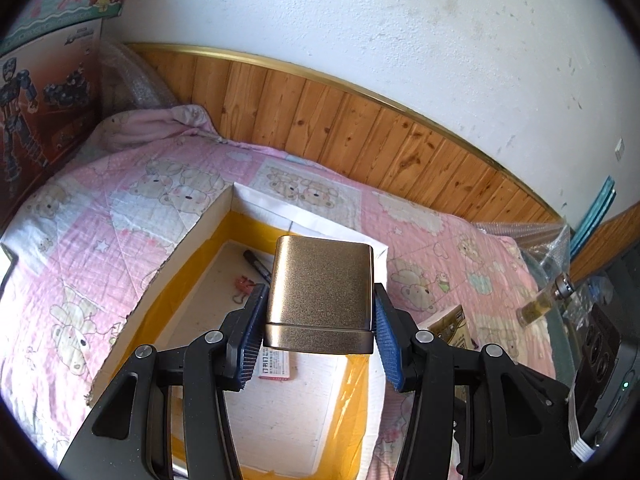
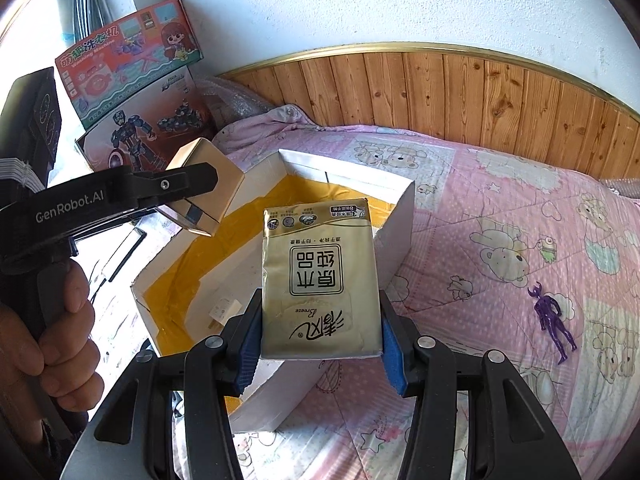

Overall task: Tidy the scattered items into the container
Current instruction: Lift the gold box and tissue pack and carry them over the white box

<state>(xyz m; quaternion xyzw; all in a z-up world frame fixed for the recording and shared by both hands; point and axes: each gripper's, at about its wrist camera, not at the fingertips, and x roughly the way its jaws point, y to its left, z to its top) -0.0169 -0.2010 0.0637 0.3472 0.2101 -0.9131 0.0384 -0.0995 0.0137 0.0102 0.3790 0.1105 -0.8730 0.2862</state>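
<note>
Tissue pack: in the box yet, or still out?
Out. The right tool holds the tissue pack above the white box.

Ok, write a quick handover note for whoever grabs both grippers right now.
Left gripper: shut on the gold tin, held over the open box.
Right gripper: shut on the tissue pack, held above the box's near side.
Already in the box: a marker, a red clip, a small staple box.
Left to do: drop both held items in, then collect the purple figure and the small bottle from the bedspread.
</note>
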